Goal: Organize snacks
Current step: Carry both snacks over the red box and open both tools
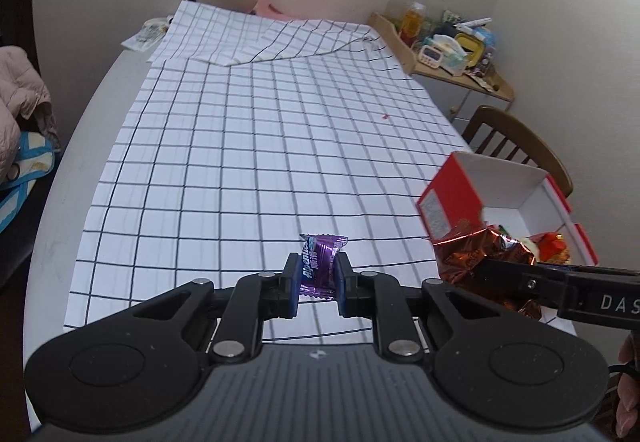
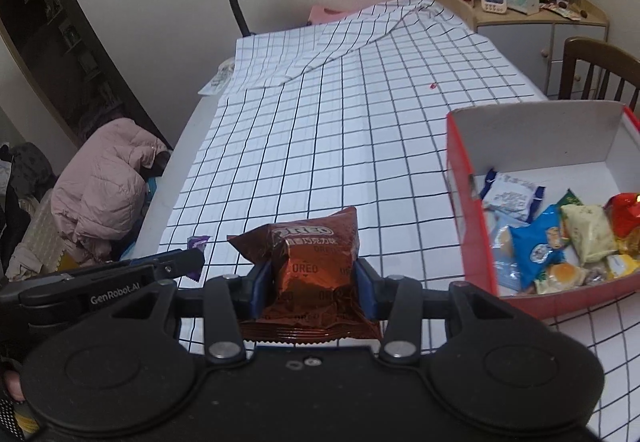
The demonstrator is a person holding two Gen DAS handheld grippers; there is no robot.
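Fingers [image 1: 293, 274] of the left gripper [image 1: 318, 276] are closed on a glossy purple candy [image 1: 322, 262], while the right gripper [image 2: 306, 274] pinches a crinkled copper-foil Oreo packet [image 2: 310, 262], both held above the tabletop [image 2: 320, 146] near its front edge. Each is best carried over the red cardboard box [image 2: 460, 202] at the right edge, already holding snacks, and released low, since thin film is judged likely to slip.

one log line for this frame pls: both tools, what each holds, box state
left tool: shut on purple candy | right tool: shut on Oreo pack | red box: open, holds snacks | both items above table, not boxed
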